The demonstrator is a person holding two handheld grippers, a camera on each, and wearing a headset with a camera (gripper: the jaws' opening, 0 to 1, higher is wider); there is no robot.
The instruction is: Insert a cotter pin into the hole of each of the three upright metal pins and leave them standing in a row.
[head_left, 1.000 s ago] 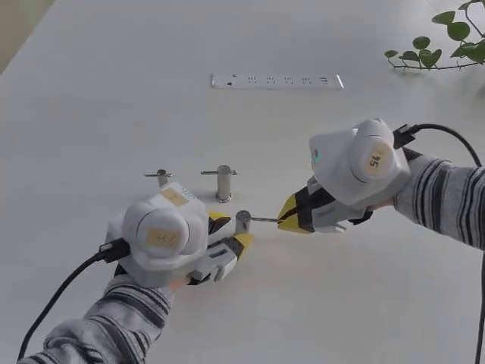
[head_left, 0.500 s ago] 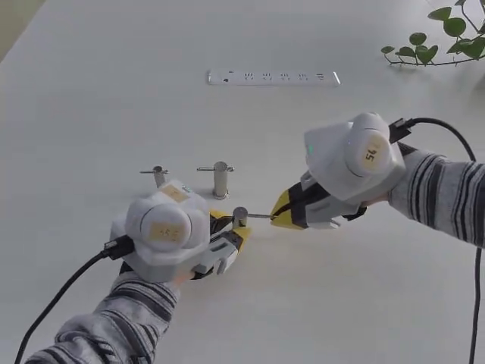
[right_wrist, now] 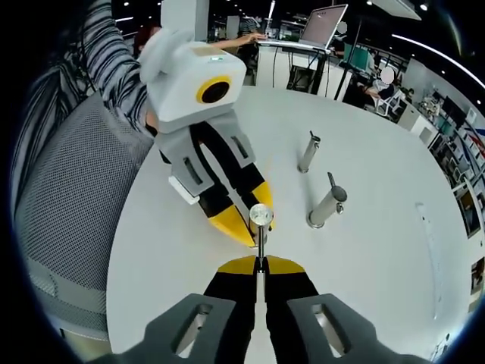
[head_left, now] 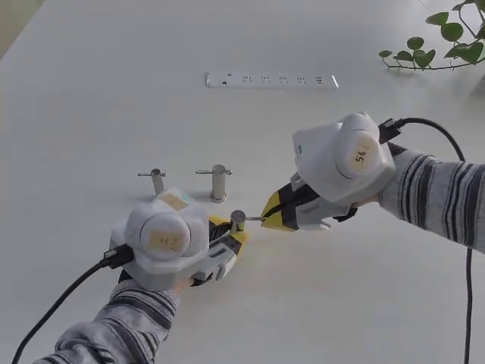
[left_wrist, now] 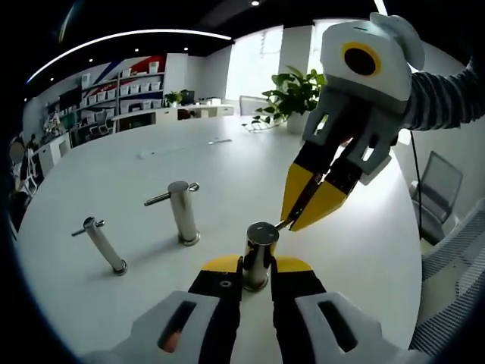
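Three upright metal pins stand on the white table. The far-left pin (head_left: pixel 158 180) and the middle pin (head_left: pixel 218 182) each carry a cotter pin through the top. My left gripper (left_wrist: pixel 255 266) is shut on the third pin (left_wrist: pixel 258 254), holding it upright near its base. My right gripper (right_wrist: pixel 259 265) is shut on a thin cotter pin (right_wrist: pixel 261 241), whose tip meets the head of that third pin (head_left: pixel 237 220). In the head view the right gripper (head_left: pixel 270 214) sits just right of the pin and the left gripper (head_left: pixel 229 233) just below it.
A white power strip (head_left: pixel 271 80) lies at the far side of the table. Green plant leaves (head_left: pixel 443 42) reach in at the top right. Cables trail from both grippers toward the near edge and the right.
The right gripper has moved left with the cotter pin, bringing its tip up to the third pin's head. The left gripper keeps its hold.
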